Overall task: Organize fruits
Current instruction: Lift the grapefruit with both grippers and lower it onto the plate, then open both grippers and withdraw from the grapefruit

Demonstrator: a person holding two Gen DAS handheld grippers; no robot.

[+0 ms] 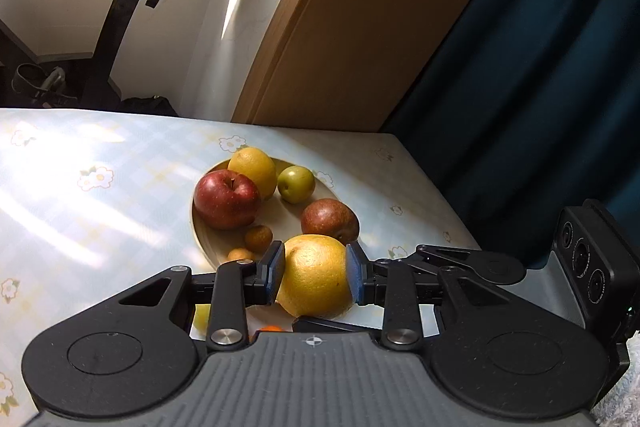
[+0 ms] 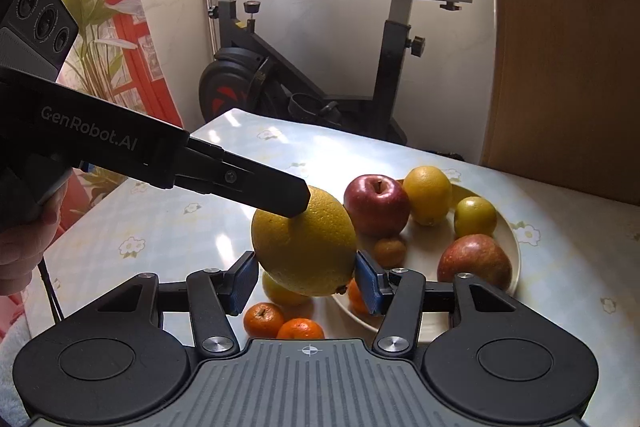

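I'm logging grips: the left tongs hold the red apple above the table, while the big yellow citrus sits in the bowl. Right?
Swapped. The left tongs hold the yellow citrus; the red apple sits in the bowl. The left wrist view shows it.

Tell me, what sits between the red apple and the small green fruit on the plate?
A yellow citrus fruit lies between the red apple and the green fruit, clearest in the right wrist view.

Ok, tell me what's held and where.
The left gripper clamps the large yellow citrus fruit by opposite sides; the right gripper flanks its lower end, grip unclear.
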